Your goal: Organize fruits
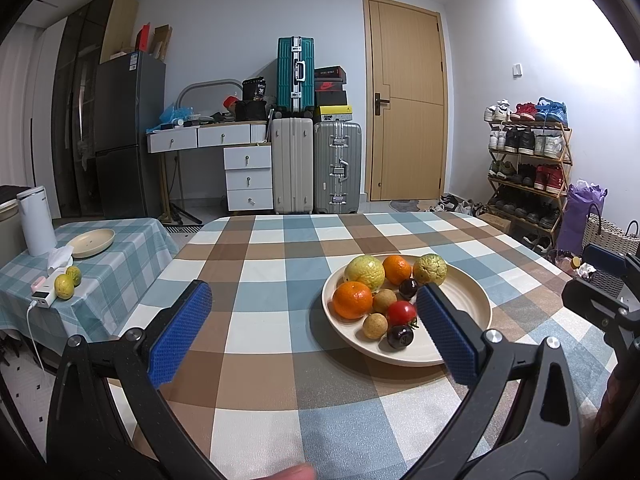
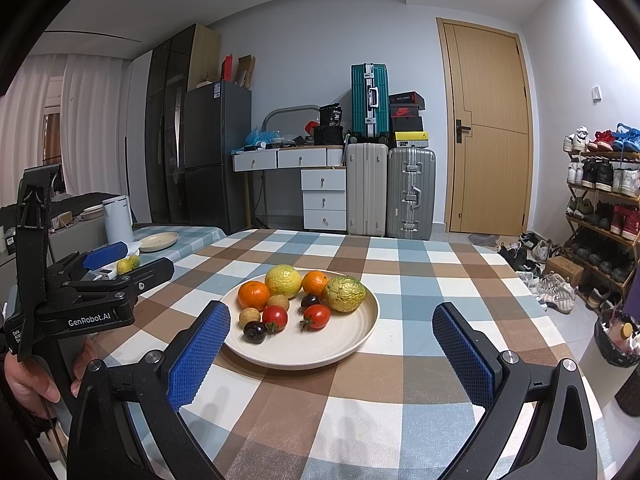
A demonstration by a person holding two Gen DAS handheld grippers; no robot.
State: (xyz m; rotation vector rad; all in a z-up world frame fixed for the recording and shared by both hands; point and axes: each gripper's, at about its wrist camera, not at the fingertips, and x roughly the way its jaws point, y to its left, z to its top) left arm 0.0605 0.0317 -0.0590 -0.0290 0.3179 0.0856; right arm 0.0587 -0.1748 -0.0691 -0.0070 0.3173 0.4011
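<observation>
A cream plate (image 1: 472,294) (image 2: 360,334) sits on the checked table and holds mixed fruit: two oranges (image 2: 253,295), a yellow citrus (image 2: 283,280), a bumpy green citrus (image 2: 344,293), two red tomatoes (image 2: 317,317), two dark plums (image 2: 255,331) and two brown longans (image 2: 249,316). My left gripper (image 1: 314,286) hovers open to the plate's near left, its right pad overlapping the plate in view. Facing the plate's near edge, my right gripper (image 2: 331,309) is open too. Neither holds anything.
To the left stands a side table (image 1: 120,264) with an empty cream plate (image 1: 91,242), two small yellow-green citrus (image 1: 64,286), a white kettle (image 1: 37,220) and a power bank (image 1: 43,298). Suitcases, drawers, a door and a shoe rack (image 1: 528,168) lie beyond.
</observation>
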